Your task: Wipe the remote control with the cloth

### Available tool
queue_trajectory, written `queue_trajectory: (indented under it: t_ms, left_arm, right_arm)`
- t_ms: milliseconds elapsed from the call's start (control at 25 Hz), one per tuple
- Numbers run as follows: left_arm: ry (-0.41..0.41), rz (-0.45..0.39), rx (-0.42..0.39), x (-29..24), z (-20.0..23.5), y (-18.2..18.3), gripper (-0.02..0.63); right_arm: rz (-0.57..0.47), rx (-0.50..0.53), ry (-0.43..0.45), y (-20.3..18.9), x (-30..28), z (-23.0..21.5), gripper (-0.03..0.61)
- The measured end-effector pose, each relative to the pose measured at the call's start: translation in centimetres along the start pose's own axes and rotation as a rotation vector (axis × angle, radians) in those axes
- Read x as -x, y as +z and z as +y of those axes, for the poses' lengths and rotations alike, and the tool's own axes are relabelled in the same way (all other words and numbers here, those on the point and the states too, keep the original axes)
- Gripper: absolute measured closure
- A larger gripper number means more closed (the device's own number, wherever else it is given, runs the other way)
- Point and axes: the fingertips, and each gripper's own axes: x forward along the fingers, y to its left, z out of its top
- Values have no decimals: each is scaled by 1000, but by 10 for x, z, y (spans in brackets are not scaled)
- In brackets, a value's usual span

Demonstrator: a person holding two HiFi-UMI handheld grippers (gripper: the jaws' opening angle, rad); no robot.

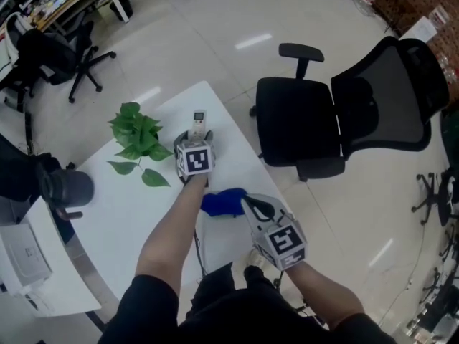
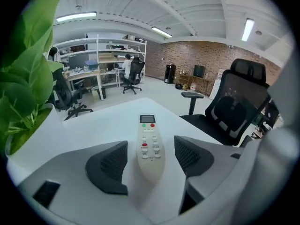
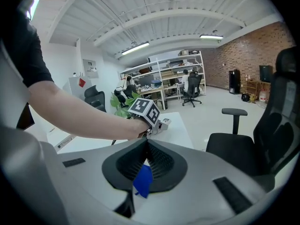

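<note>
White table [image 1: 122, 213] on a glossy pale floor; shelving and a brick wall [image 2: 206, 55] at the room's far side.

- Left: leafy green plant [image 1: 136, 138] on the table.
- Centre: left gripper [image 2: 151, 165], jaws spread wide. Remote control [image 1: 199, 119] lies flat between them, untouched, near the table's far corner. Off-white, small screen, red and green buttons.
- Right gripper [image 3: 146, 161] clamped on the blue cloth [image 1: 224, 202].
- Far right: black office chair [image 1: 337, 120].
</note>
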Motion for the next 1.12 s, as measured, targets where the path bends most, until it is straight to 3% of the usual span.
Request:
queue_trajectory:
  t_ms: [280,440,600,920,1120]
  left_arm:
    - [25,37,-20,-15,4,-1,310]
    - [50,45,-61,-14,7,-1,405]
    - [47,51,-91,-8,6,-2,407]
    - [43,-46,-138,39,-5,-3,408]
    - [18,-129,-145,101,-29,-12,408]
  right_arm:
    - [10,-27,-10,-5,-5,-7,571]
    - [9,-31,-13,-4,-4,-9,571]
    - [2,-26,-13,-2,1,-8,571]
    - [-31,8,-9,4,21,8,571]
    - [-53,40,0,7,48,21,571]
